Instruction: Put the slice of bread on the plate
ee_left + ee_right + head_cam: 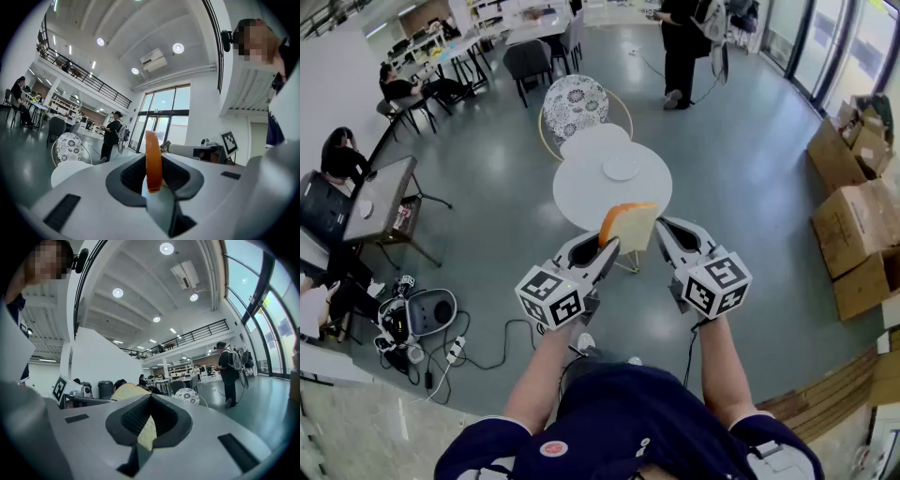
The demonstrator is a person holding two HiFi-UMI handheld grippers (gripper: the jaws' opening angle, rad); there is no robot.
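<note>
I hold a slice of bread, with an orange crust and a pale face, upright in the air in front of me. My left gripper is shut on its near lower edge. In the left gripper view the slice stands edge-on between the pads. My right gripper meets the slice's right edge. A pale strip of bread sits between its pads, and the crust rises to their left. The white plate lies on a round white table below and beyond the grippers.
A patterned round chair stands behind the table. A person stands farther back on the grey floor. Cardboard boxes pile up at the right. Desks, seated people and floor cables are at the left.
</note>
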